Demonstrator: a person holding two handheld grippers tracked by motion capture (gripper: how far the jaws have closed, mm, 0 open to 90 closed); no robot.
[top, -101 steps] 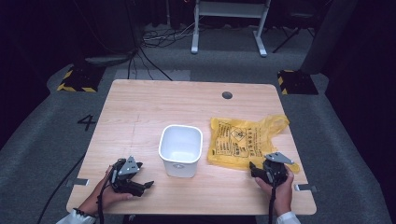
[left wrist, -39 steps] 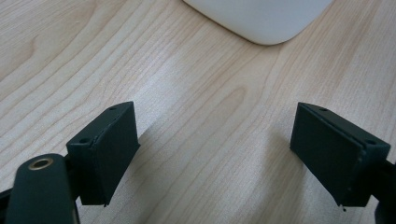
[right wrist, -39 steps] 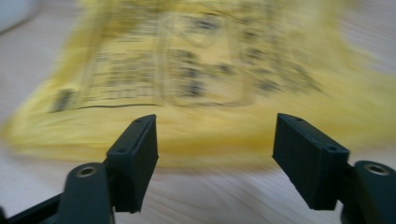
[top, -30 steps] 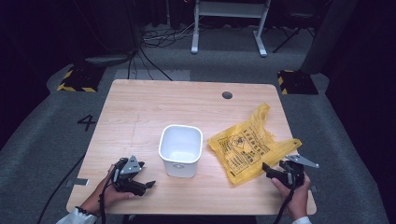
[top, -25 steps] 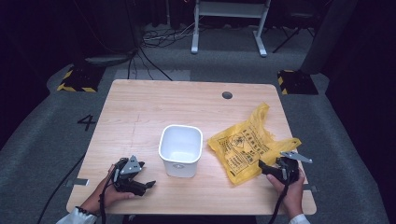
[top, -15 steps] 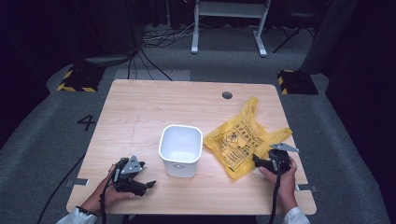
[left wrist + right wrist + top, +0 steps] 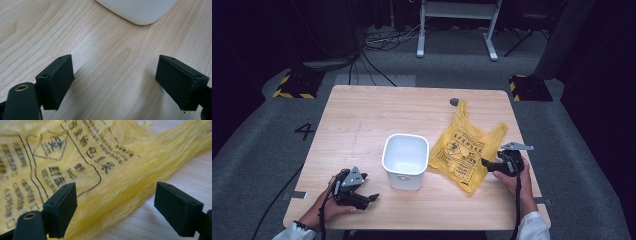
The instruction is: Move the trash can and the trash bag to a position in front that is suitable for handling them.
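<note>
1. Right gripper (image 7: 486, 162): jaws are held spread at the edge of the yellow bag (image 7: 464, 147) (black print is seen on it); nothing is pinched.
2. Yellow bag: laid flat on the table (image 7: 377, 112), just right of the white bin (image 7: 406, 160).
3. Left gripper (image 7: 371, 198): rested near the table's front edge, jaws spread over bare wood, below the bin.

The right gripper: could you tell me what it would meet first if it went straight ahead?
Most likely the yellow plastic bag: the right gripper has its jaws open and aimed at the bag's crumpled edge lying on the table.
</note>
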